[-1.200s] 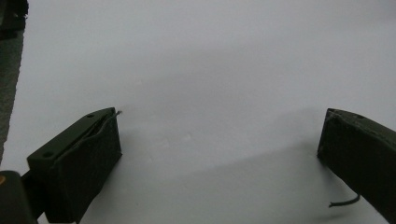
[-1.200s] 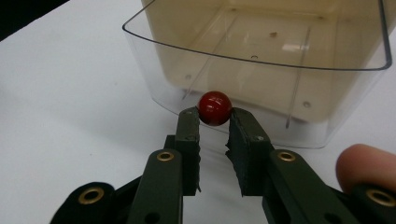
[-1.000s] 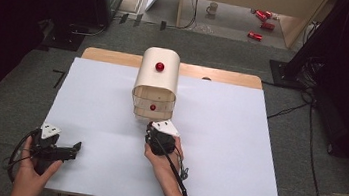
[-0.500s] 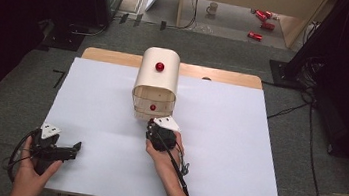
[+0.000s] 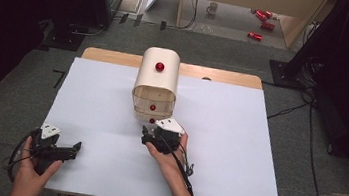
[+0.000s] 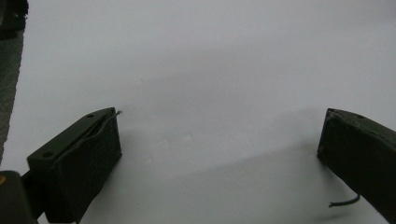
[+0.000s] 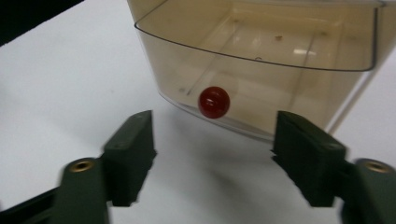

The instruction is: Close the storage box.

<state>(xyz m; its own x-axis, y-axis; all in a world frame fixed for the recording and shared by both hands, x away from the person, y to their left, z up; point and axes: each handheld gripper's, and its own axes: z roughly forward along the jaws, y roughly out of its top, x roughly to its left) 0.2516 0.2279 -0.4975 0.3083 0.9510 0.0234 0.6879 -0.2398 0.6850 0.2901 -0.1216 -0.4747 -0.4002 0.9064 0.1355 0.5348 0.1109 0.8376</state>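
Since the earlier frame the right gripper has backed slightly off the drawer unit; its jaws have just been opening, nothing between them.

Desk: white sheet. Small beige drawer unit stands at centre rear. Bottom drawer is pulled out, translucent thin plastic: likely light, stiff, slick. Best hold: its red knob, small and round. Left gripper rests spread and empty.

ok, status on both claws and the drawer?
Right claw just opened, off the red knob. Bottom drawer pulled out. Left claw open, idle on white tabletop. Nothing in the way.
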